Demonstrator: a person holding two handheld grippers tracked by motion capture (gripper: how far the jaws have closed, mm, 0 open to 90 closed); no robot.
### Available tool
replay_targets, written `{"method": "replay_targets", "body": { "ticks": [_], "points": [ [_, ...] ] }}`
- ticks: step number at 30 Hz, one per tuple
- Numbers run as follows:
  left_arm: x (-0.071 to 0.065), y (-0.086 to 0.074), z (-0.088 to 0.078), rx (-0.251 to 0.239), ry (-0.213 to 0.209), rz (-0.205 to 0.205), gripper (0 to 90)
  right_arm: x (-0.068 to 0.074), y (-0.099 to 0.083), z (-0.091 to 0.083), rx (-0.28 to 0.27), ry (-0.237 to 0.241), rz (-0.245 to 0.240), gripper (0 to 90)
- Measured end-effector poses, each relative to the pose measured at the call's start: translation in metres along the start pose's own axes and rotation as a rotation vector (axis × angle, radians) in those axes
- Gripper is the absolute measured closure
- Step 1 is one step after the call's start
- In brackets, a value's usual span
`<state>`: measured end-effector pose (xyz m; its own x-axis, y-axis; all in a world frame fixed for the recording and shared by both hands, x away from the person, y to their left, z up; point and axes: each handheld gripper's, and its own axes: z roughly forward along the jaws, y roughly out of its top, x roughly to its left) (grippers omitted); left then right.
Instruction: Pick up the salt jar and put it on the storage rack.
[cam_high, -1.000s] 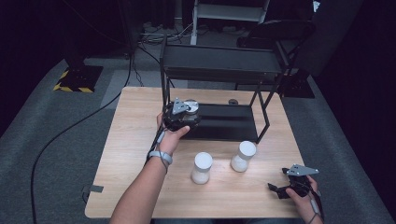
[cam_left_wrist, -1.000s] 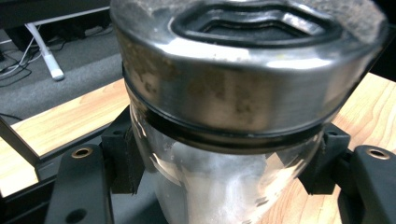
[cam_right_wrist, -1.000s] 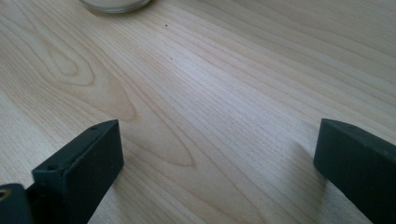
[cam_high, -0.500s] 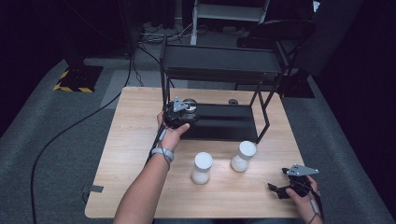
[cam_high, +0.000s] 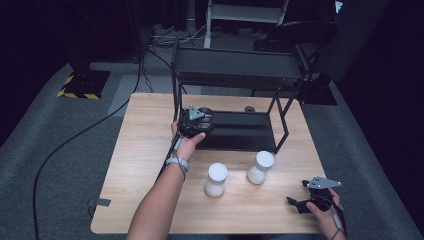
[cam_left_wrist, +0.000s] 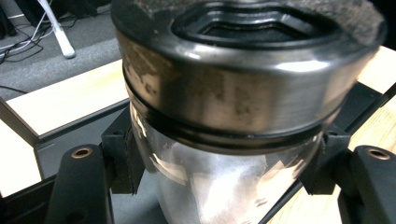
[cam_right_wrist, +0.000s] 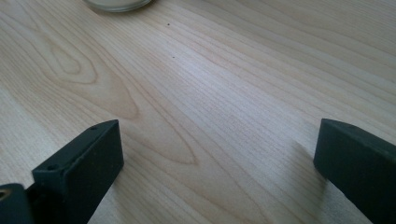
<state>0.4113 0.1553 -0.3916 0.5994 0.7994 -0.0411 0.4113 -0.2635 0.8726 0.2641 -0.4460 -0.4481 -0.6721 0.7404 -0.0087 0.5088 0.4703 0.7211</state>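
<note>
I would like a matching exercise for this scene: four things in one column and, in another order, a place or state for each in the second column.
Things:
1. left gripper
2. right gripper
3. jar with the metal lid
4. two white-lidded jars

Places or states:
A. standing free on the wooden table, in front of the black rack
B. jaws wide apart, nothing between them, low over the table near its front right corner
C. clamped between two black jaws
D. shut on a jar at the left end of the rack's bottom shelf

Pairs: 1-D, 2-B, 3-C, 4-A
</note>
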Motion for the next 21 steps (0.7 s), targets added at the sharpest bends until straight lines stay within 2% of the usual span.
{"method": "replay_targets", "body": {
  "ticks": [21],
  "points": [
    [-0.001,0.0,0.022,0.073,0.024,0.014,30.6,0.0,0.0,0.0,0.0,-0.001,0.0,1.3]
  ]
}}
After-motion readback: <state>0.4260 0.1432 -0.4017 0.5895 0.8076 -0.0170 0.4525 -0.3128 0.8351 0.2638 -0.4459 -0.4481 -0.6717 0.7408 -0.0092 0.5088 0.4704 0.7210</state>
